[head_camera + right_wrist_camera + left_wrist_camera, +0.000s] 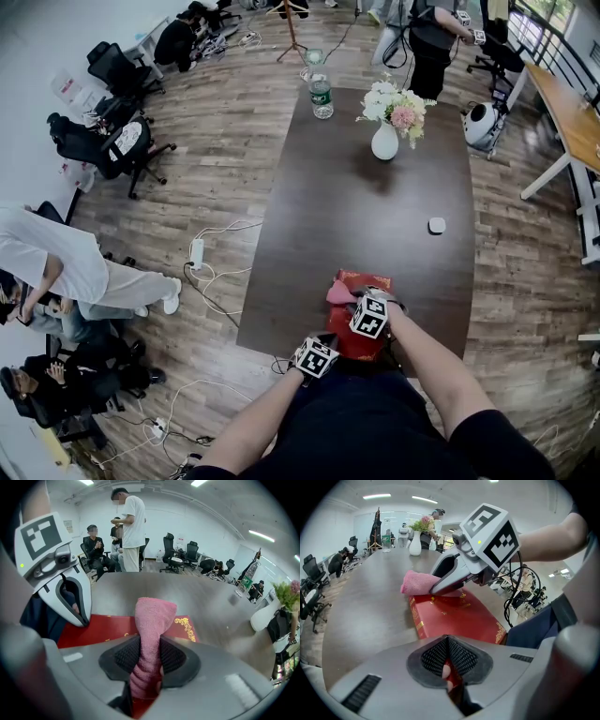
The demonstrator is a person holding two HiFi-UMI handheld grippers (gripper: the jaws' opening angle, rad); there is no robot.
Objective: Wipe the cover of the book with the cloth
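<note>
My right gripper is clamped on the rolled pink terry cloth, whose free end rests on the gold-tooled red hardback book. My left gripper is pinched shut on that book's near edge, pinning it flat at the near end of the long dark wooden table. I judge the wipe under way, not finished: the cloth sits at the cover's far-left corner, and most of the red face looks unwiped.
</note>
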